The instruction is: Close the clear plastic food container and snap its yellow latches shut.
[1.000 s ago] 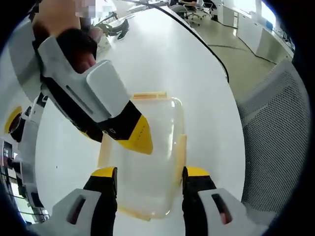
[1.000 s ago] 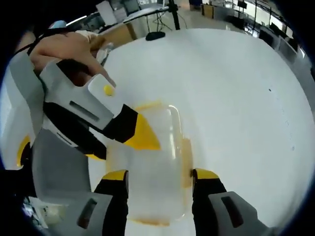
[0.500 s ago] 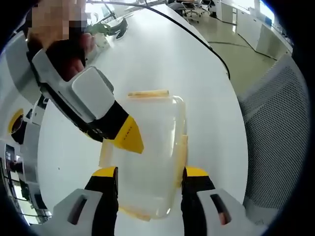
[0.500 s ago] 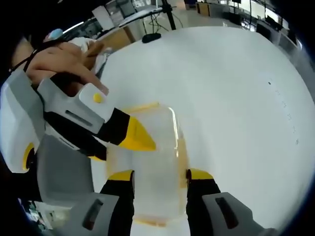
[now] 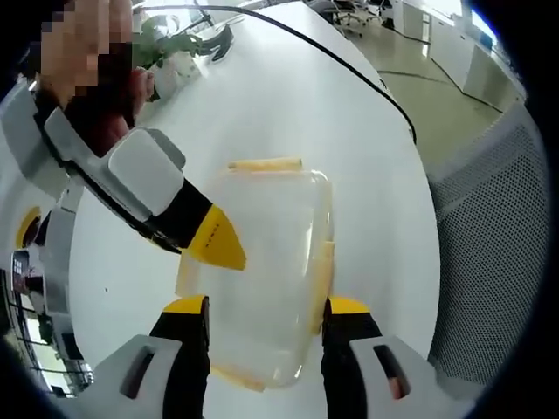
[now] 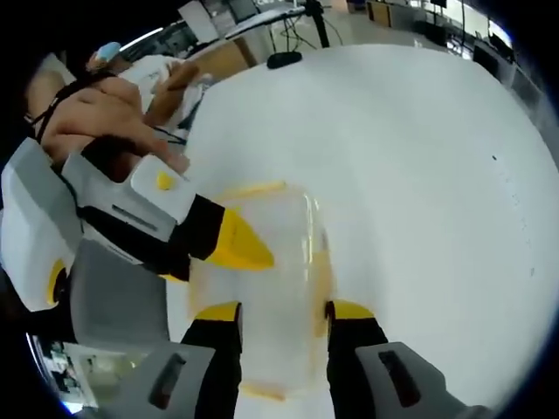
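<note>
Each hand-held gripper point(image 5: 265, 307) looks grey-white, with black jaws tipped yellow.

Container point(image 5: 262, 262): clear plastic, smooth, faintly glossy, the white surface visible through it. Its latches point(image 5: 265, 164): opaque yellow plastic, matt. Table point(image 5: 288, 96): white, smooth, satin finish with soft reflections. Left gripper point(image 5: 266, 319): matt black plastic jaws with smooth yellow tips, light grey plastic housing. Right gripper point(image 6: 272, 314): same black, yellow and grey plastics. Chair back point(image 5: 489, 236) at right: grey woven mesh, rough-textured.
</note>
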### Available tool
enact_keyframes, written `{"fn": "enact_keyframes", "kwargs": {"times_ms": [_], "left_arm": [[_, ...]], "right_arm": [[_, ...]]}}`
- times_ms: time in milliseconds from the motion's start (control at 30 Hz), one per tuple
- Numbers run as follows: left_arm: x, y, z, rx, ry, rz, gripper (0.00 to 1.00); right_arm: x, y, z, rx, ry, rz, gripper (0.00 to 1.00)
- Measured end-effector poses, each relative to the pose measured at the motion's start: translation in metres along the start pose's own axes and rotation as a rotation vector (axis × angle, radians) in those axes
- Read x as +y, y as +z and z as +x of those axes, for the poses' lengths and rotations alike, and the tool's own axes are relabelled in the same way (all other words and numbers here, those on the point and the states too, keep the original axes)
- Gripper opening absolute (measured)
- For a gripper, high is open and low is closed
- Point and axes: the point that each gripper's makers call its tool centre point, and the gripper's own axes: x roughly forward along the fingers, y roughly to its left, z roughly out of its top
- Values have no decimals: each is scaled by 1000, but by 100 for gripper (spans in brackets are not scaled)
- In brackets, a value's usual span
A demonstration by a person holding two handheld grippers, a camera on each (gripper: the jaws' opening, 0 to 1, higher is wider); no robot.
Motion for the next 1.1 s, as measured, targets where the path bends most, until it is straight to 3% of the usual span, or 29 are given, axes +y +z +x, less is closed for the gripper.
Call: {"fn": "enact_keyframes", "kwargs": {"times_ms": [200,300,333,433,533,600,633,667,733,767,1100], "left_arm": [[0,2,2,20,17,-8,51],[0,3,2,34,25,-18,51],[0,3,2,37,26,-19,51],[-1,2,2,40,15,-16,51],[-2,1,2,30,9,-13,51],[-5,0,1,31,-2,23,51],[-7,0,1,40,-17,87,50],[-8,1,2,23,-2,28,50],[-9,2,4,17,-1,30,50],[-9,3,5,15,4,21,50],[-9,5,3,54,32,-5,51]], "right_arm": [[-2,2,1,73,-22,-3,40],[-1,-7,5,145,-4,144,45],[-2,-8,6,152,-4,149,47],[1,-5,7,125,15,76,47],[1,-7,6,98,31,84,43],[4,-8,4,81,66,133,35],[-2,7,9,12,64,93,33],[0,3,-1,54,84,51,30],[-2,8,-8,18,59,65,26],[-5,8,-7,10,45,28,26],[0,1,0,31,42,93,35]]}}
